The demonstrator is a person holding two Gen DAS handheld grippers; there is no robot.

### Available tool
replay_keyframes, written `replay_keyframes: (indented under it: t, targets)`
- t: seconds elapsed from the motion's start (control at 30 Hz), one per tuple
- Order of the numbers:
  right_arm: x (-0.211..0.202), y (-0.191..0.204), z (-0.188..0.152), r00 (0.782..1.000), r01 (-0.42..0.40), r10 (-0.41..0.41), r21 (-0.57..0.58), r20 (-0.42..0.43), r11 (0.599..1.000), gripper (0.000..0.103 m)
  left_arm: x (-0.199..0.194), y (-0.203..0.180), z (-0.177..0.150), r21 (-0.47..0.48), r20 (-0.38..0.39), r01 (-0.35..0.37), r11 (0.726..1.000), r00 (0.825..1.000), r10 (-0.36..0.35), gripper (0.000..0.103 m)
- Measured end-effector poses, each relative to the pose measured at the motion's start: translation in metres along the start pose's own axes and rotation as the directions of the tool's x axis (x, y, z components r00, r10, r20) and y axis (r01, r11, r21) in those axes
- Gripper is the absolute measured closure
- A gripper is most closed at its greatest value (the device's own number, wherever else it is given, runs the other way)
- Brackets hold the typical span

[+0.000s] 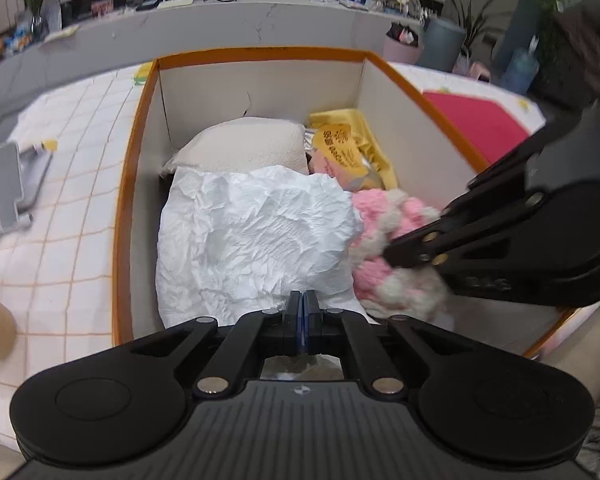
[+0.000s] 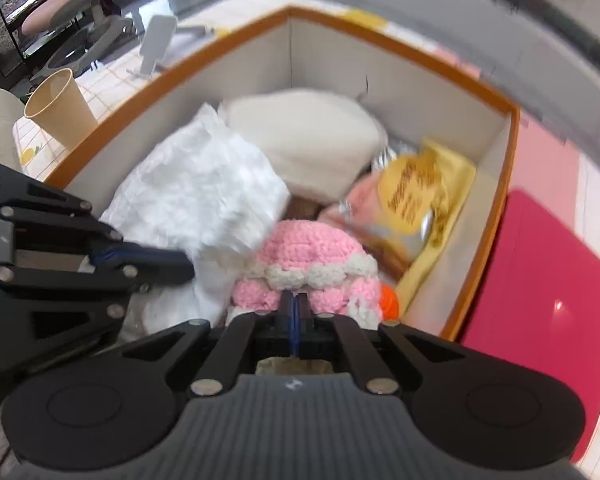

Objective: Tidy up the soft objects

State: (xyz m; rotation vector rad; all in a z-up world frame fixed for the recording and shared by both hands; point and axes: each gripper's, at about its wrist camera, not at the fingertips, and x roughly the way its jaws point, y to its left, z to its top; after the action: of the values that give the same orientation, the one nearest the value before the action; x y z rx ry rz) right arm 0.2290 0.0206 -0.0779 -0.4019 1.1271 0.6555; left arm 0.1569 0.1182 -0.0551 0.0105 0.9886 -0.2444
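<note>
Pink knit toy [image 2: 304, 268] in the box [image 1: 260, 54] looks soft and light, best pinched at its edge, and both grippers' jaws are together.

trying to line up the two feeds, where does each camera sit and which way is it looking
Left wrist: on the left gripper, looking down into the orange-rimmed box at the white crumpled bag; right gripper enters from the right.
Right wrist: on the right gripper, jaws shut at the pink crochet piece; left gripper at left.
Shared: box, bag, cream pillow.
</note>
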Motion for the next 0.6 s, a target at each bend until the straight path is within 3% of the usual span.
replay_keyframes:
  t: [0.2, 0.33, 0.37, 0.5, 0.57, 0.6]
  targets:
    - [0.013, 0.024, -0.002, 0.990, 0.137, -0.141, -0.123, -0.019, 0.983, 0.103, 0.001, -0.006, 0.001, 0.025, 0.003, -0.024, 0.999, 1.000, 0.024, 0.098]
    - [0.013, 0.025, -0.004, 0.989, 0.142, -0.145, -0.125, -0.018, 0.982, 0.103, -0.004, -0.006, -0.002, 0.022, 0.016, -0.034, 0.999, 0.999, 0.034, 0.096]
    - [0.012, 0.025, -0.006, 0.990, 0.141, -0.143, -0.138, -0.004, 0.980, 0.103, -0.005, -0.007, -0.002, 0.025, 0.020, -0.033, 0.999, 0.999, 0.033, 0.093]
    - [-0.005, 0.024, -0.017, 0.988, 0.147, -0.140, -0.101, 0.071, 0.984, 0.103, -0.017, -0.013, -0.004, 0.039, 0.063, -0.022, 0.999, 0.998, 0.019, 0.058]
    - [-0.023, 0.025, -0.025, 0.979, 0.147, -0.129, -0.112, 0.157, 0.983, 0.101, -0.024, -0.015, -0.005, 0.029, 0.085, -0.003, 1.000, 0.996, 0.000, 0.056]
    - [-0.033, 0.023, -0.029, 0.969, 0.160, -0.138, -0.097, 0.205, 0.982, 0.093, -0.029, -0.013, -0.006, 0.004, 0.111, 0.006, 1.000, 0.994, -0.006, 0.054]
